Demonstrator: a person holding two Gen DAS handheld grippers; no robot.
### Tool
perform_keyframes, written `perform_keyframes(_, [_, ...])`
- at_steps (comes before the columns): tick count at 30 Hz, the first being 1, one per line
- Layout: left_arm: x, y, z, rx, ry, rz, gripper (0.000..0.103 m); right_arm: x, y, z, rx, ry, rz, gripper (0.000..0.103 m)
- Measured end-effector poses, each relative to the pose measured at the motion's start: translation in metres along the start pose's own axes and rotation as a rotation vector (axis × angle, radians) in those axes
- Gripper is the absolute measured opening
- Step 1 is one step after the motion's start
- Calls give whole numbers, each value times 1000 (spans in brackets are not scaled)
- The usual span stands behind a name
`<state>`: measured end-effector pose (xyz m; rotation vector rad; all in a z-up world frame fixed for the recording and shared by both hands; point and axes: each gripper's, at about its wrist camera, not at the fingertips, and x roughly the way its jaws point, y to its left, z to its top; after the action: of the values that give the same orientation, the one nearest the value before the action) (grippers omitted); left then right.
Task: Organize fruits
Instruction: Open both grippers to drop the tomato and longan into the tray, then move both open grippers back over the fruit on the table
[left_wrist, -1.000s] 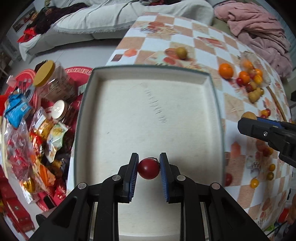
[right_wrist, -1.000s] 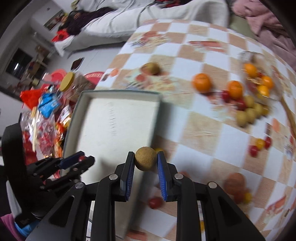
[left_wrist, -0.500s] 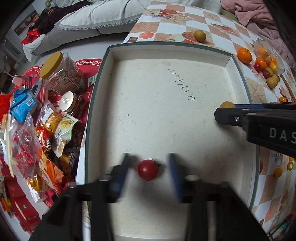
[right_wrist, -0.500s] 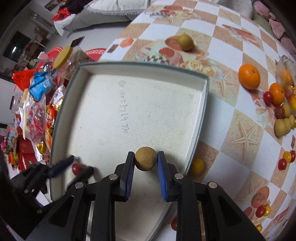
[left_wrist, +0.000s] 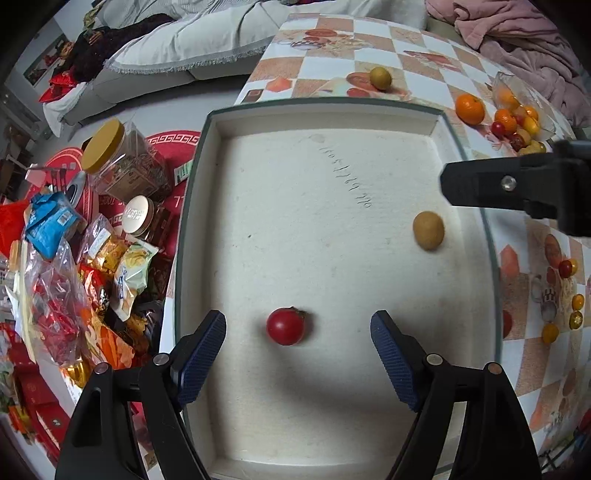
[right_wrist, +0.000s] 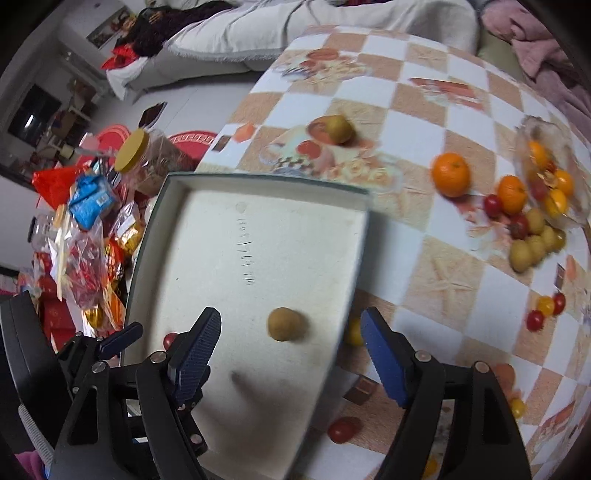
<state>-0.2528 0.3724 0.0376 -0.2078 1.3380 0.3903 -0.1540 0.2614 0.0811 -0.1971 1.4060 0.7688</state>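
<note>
— What does the left wrist view show?
— The left gripper (left_wrist: 297, 349) stands with jaws spread wide, holding nothing. A red cherry tomato (left_wrist: 286, 326) lies between its blue pads on the floor of the white tray (left_wrist: 384, 117), touching neither.

— And the right side?
— The right gripper (right_wrist: 290, 346) is likewise agape and empty. A brown-yellow round fruit (right_wrist: 283, 324) (the kind cannot be told) rests on the tray floor near the right wall, apart from both fingers.

— The rest of the fruit?
— On the checkered tablecloth (right_wrist: 417, 99): a tangerine (right_wrist: 451, 174) beside a clear bag (right_wrist: 550, 177) of fruit, scattered cherry tomatoes, one yellowish fruit (right_wrist: 339, 129) beyond the tray.
</note>
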Motion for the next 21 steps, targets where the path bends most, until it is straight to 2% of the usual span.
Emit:
perform_keyframes(7, [-18, -41, 20, 86, -41, -41, 82, -32, -67, -31, 147, -21, -65, 81])
perform_keyframes(16, [-29, -120, 51, 232, -74, -126, 82, -65, -165, -105, 347, -29, -193, 81])
perform_keyframes(21, [-23, -171, 61, 298, -70, -175, 82, -74, -194, -143, 424, -28, -223, 81])
